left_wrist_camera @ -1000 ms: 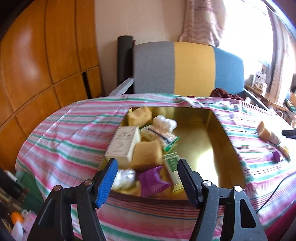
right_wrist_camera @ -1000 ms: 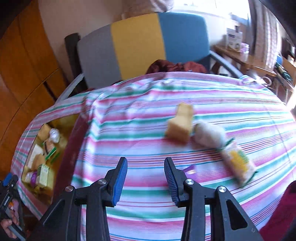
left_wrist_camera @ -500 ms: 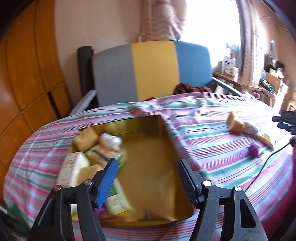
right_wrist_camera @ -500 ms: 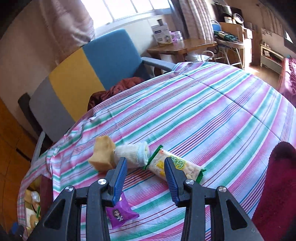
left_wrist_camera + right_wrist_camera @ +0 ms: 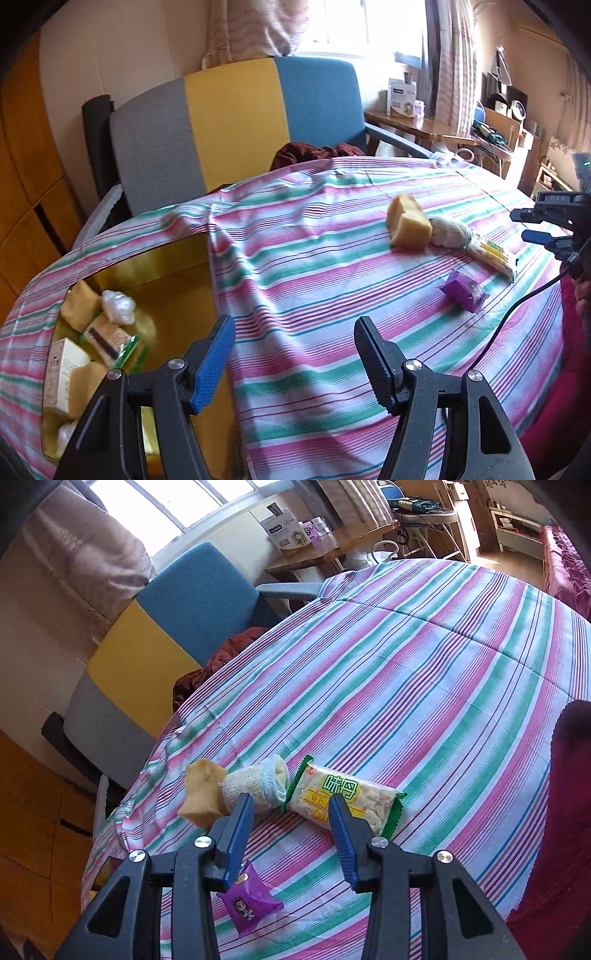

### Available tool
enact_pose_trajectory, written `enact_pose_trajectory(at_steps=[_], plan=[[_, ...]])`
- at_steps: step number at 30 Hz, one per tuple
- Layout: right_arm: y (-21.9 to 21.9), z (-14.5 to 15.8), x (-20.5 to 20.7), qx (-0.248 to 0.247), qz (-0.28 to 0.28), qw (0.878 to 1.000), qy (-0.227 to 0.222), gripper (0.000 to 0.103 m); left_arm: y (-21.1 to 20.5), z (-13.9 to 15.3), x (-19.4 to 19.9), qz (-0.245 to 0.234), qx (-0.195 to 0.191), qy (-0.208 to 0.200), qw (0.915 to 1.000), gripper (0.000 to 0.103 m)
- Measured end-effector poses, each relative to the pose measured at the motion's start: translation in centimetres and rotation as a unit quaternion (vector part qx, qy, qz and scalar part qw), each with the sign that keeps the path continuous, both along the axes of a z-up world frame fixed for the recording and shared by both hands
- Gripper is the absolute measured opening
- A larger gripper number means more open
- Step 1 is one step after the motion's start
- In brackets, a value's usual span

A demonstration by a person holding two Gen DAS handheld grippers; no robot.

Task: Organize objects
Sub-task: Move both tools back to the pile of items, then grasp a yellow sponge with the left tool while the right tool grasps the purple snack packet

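- Left wrist view: left gripper (image 5: 293,354) wide open, nothing between its jaws, above the striped cloth (image 5: 332,295) on the tabletop, near the gold tray (image 5: 177,266).
- Gold tray sits at the left, holding a white box (image 5: 64,369), tan pastries, a clear-wrapped piece (image 5: 118,306) and a green-edged packet (image 5: 110,339).
- Right side of cloth: tan pastry (image 5: 408,223) touching a white wrapped roll (image 5: 448,230), then a rice-cracker packet (image 5: 491,254); purple candy packet (image 5: 463,291) lies apart, nearer the camera.
- Right gripper (image 5: 546,229) visible at the far right edge.
- Right wrist view: right gripper (image 5: 291,812) open, empty, jaws either side of the roll (image 5: 258,786) and cracker packet (image 5: 343,801) junction; contact with them cannot be told.
- Purple candy packet (image 5: 249,901) lies below the left jaw.
- Colour-block chair (image 5: 236,122) behind the tabletop.
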State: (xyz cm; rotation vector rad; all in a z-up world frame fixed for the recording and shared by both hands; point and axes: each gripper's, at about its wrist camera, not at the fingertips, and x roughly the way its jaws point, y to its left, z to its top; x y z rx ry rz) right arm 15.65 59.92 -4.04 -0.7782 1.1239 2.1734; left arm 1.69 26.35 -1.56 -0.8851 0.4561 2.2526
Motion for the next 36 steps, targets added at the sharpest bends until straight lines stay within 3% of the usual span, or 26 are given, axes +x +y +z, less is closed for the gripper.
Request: enact_pose_trajectory(at_steps=[9,19,30,36], plan=[[0.5,0.0,0.6,-0.012,-0.014,1.000,0.018,0.043,7.0,-0.5,-0.7,-0.061,-0.012,-0.007,0.9981,0.068],[0.6,-0.7,0.3,-0.034,0.001,0.999,0.025,0.043,15.4,-1.7,-2.7,-0.107,-0.004,-0.048,0.9931,0.072],[0.6,-1.3,-0.2,-0.060,0.020,0.997,0.032,0.043,23.1,-3.6,-6.0,-0.106,-0.004,-0.078,0.9913,0.079],[0.5,-1.6,-0.3,-0.067,0.025,0.997,0.031,0.043,25.3,-6.6,-8.2,-0.077,-0.017,-0.108,0.9910,0.080]])
